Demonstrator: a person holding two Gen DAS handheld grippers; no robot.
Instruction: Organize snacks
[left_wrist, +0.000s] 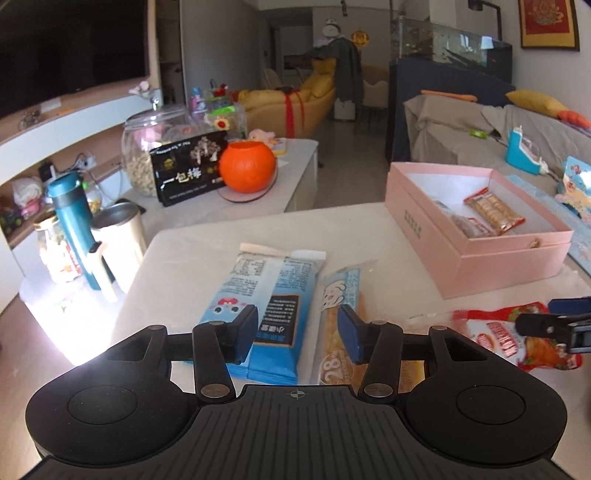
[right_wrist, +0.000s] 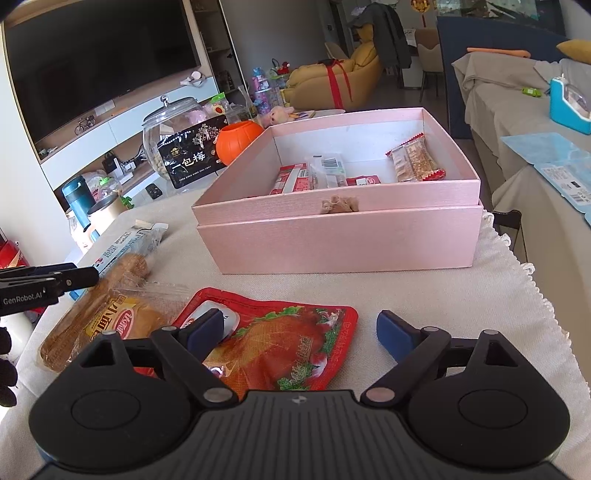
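Pink box (right_wrist: 332, 240), far right of worktop (right_wrist: 461, 306): part-filled, lid off for loading. Left gripper (left_wrist: 299, 328): jaws apart over blue packet (left_wrist: 266, 295). Right gripper (right_wrist: 301, 332): jaws apart, straddling red pouch (right_wrist: 284, 347) near front edge.

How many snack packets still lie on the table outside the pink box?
3. The blue packet lies farthest left, the bread packet beside it, and the red packet under the right gripper. The pink box may hide more behind it.
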